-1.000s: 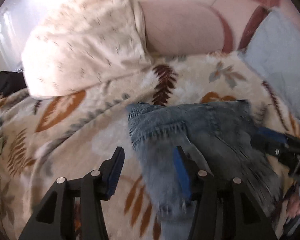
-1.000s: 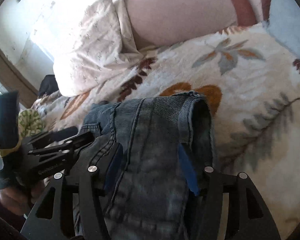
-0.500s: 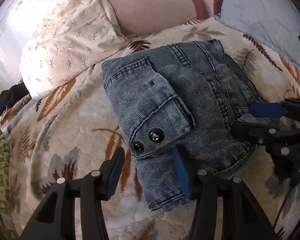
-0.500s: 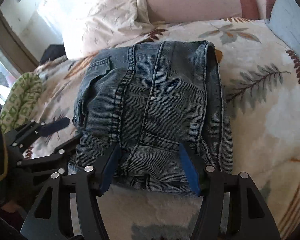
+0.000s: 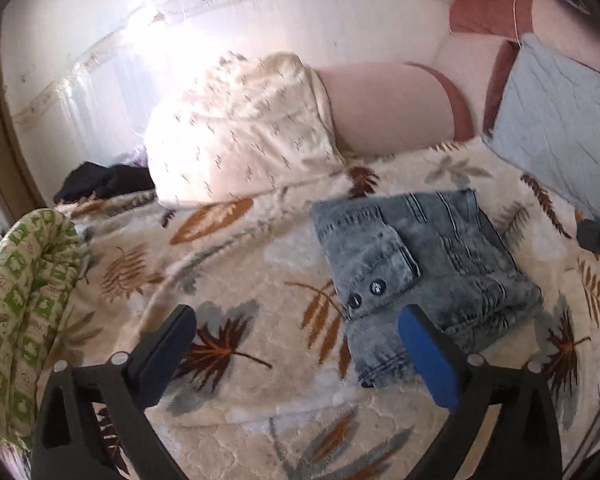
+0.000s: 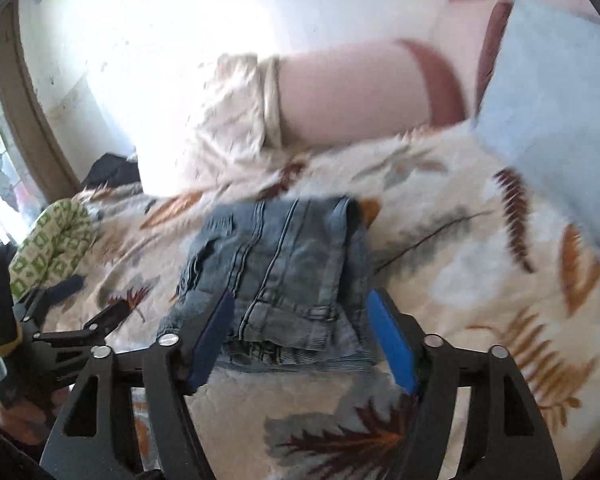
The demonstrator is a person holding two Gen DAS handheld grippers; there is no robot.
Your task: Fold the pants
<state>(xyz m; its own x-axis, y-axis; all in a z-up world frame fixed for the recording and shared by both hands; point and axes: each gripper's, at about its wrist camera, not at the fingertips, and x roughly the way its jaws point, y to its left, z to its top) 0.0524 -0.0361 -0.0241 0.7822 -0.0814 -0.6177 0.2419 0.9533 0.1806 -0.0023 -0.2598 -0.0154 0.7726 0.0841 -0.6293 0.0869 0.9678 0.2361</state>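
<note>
Left wrist view: the left gripper (image 5: 296,330) has its black fingers (image 5: 168,340) spread wide, having just opened, with nothing between them but the leaf-patterned blanket (image 5: 228,360). Just past the blue pad of the right-hand finger lie the pants (image 5: 420,264), faded blue denim folded into a compact, roughly square stack that lies flat on the blanket. A flap with two dark snap buttons sits on the stack's near left corner, and rows of seam stitching run across the top layer. Left of the fingers a green-and-white patterned cloth (image 5: 24,292) is bunched at the blanket's edge. Beyond the pants a cream pillow (image 5: 240,136) leans against a pink bolster (image 5: 388,104), with a pale blue cushion (image 5: 560,120) farther right.

From the right wrist, the right gripper (image 6: 302,330) is also parted fairly wide, its jaws having just opened; the near edge of the folded denim shows between the fingertips, but the pads do not press it.
</note>
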